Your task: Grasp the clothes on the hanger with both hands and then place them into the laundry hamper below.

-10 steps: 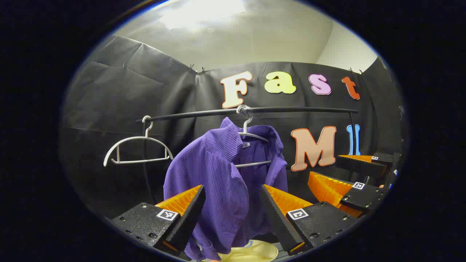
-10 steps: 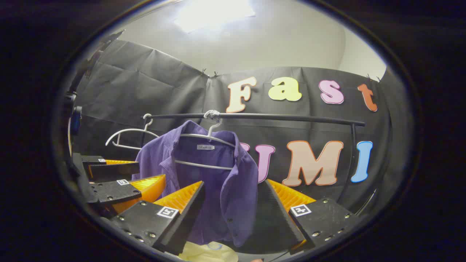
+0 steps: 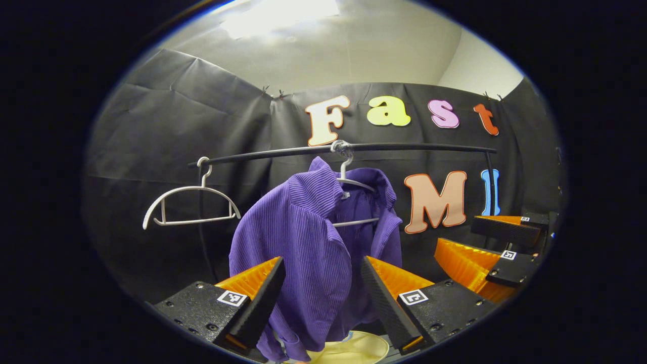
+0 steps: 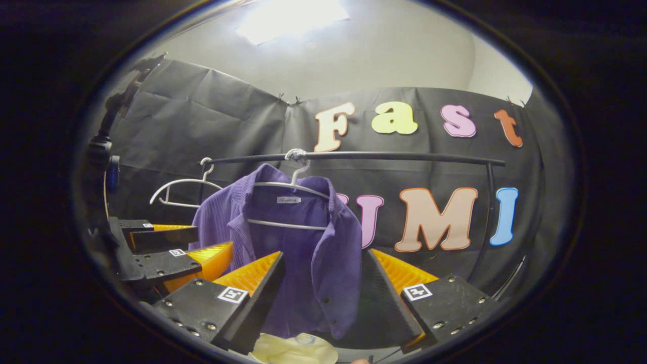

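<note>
Both the left gripper (image 3: 322, 283) and the right gripper (image 4: 323, 283) were spread wide and empty, with the purple shirt (image 3: 303, 253) hanging vertically at twelve o'clock, equally near each.

The booth is lit from above by a ceiling light panel (image 3: 280, 10), blown out to white glare in both views. Straight lines such as the black clothes rail (image 4: 354, 156) are bowed by fisheye distortion, and detail is softened and darkened toward the edges.
</note>
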Motion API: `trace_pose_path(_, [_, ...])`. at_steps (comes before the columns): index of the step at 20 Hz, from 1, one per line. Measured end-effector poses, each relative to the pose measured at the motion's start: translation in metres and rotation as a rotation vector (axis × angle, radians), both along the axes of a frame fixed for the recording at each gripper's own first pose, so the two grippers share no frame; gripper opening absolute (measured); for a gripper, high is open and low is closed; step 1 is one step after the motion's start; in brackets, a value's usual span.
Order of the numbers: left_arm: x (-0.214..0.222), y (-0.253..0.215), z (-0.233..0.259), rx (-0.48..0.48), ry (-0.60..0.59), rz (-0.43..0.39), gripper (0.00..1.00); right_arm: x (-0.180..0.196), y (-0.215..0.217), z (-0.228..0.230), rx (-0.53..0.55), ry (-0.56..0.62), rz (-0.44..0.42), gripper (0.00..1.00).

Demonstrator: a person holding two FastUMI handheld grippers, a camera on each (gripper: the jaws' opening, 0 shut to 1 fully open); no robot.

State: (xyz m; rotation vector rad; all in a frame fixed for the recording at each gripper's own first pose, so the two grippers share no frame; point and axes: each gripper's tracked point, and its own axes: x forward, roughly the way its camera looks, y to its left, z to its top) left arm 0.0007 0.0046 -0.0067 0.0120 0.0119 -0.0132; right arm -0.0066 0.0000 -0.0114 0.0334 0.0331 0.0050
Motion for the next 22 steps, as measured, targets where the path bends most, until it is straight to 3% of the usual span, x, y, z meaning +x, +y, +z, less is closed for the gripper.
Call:
trace_pose_path(4, [0.005, -0.004, -0.009, -0.001, 0.025, -0.016, 0.92, -0.001, -0.001, -0.005, -0.024, 0.008, 0.0, 0.96])
trace_pose_path(13, [0.042, -0.008, -0.038, 0.047, 0.034, 0.049, 0.94, -0.005, -0.027, -0.004, -0.033, 0.01, -0.063, 0.96])
trace_pose_path(18, [0.062, 0.003, -0.065, 0.067, 0.071, 0.128, 0.99, -0.007, -0.042, -0.001, -0.056, 0.006, -0.1, 0.96])
trace_pose_path(22, [0.072, 0.019, -0.083, 0.051, 0.111, 0.184, 0.97, -0.003, -0.046, -0.004, -0.063, 0.013, -0.108, 0.96])
